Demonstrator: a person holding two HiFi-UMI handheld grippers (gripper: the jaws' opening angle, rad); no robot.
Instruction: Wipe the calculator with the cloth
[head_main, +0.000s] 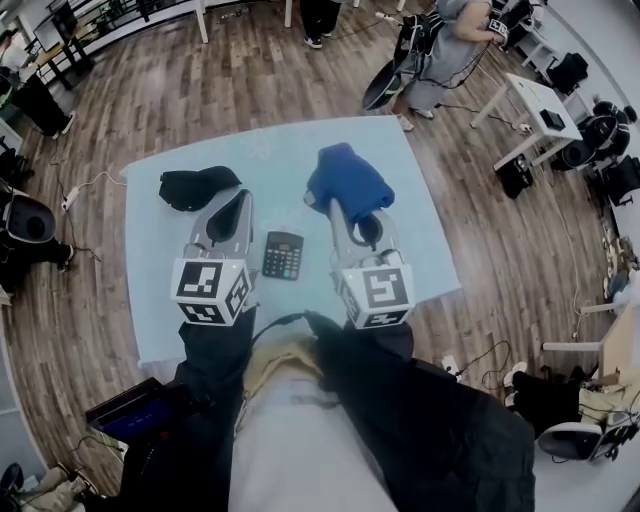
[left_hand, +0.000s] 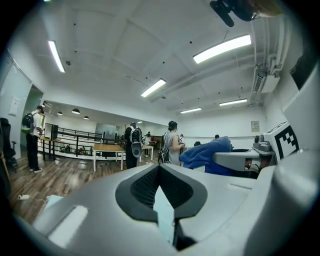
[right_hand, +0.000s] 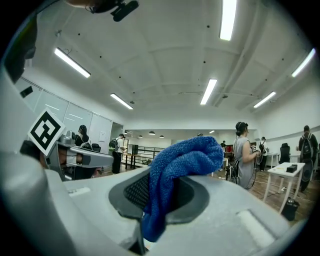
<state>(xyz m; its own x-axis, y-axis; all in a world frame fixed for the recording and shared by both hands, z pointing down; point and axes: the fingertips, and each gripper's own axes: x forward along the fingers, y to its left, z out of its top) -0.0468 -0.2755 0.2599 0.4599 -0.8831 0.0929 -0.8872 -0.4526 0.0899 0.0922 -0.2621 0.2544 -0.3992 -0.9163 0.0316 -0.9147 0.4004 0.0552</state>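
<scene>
Our right hand-held gripper (head_main: 340, 208) is clamped on the blue cloth (head_main: 348, 180). Our left hand-held gripper (head_main: 239, 202) has its jaws together on nothing. The calculator (head_main: 283, 255) lies on the surface (head_main: 160, 300) between them.

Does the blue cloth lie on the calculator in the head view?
No, the blue cloth is pinched in the right gripper, apart from the calculator, which lies uncovered.
</scene>
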